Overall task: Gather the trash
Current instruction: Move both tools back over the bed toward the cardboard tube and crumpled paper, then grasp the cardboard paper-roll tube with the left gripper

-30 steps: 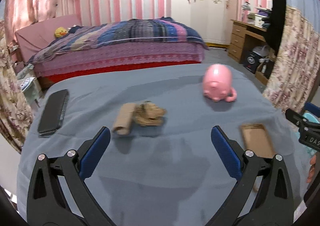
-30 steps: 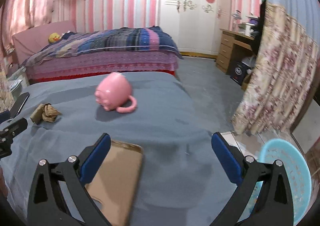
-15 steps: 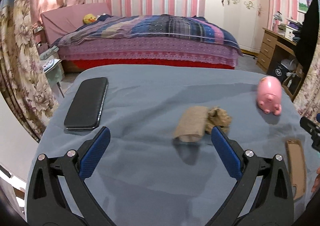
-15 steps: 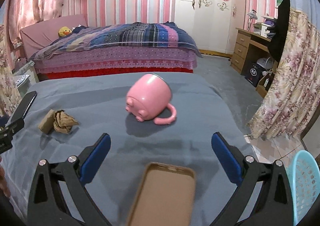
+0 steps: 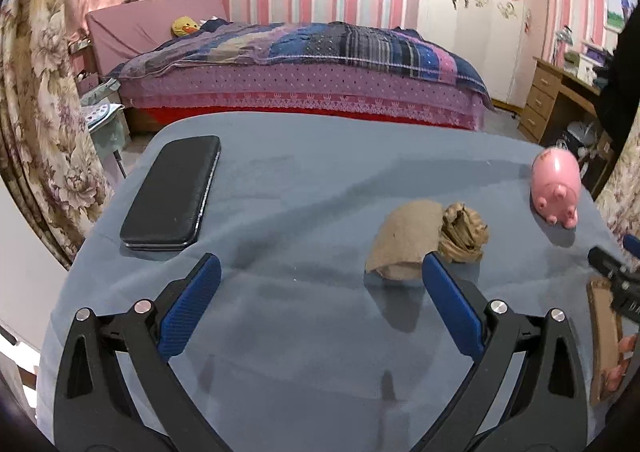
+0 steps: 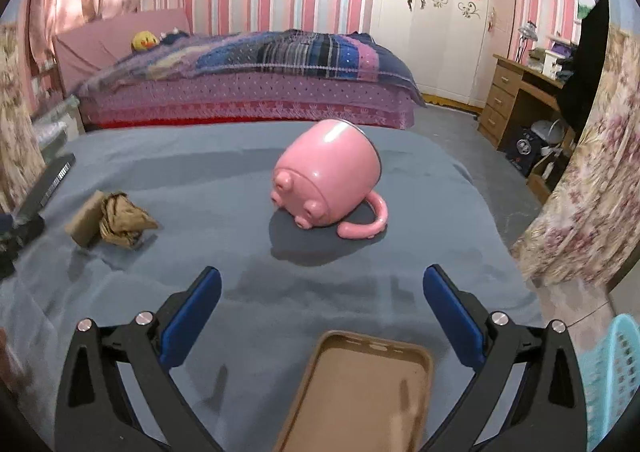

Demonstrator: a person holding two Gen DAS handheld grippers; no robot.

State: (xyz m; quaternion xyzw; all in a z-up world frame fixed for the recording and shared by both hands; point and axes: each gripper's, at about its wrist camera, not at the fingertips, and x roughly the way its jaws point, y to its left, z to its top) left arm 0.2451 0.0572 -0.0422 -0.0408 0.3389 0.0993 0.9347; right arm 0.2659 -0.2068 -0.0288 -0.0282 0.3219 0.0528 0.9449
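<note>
left gripper gapes over bare cloth; crumpled paper maybe beside it.

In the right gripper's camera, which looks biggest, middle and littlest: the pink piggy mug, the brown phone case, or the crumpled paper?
1. Brown phone case, though it lies nearest the camera, which inflates it.
2. Pink piggy mug, close behind in looks.
3. Crumpled paper, smallest, and also farther away.
</note>
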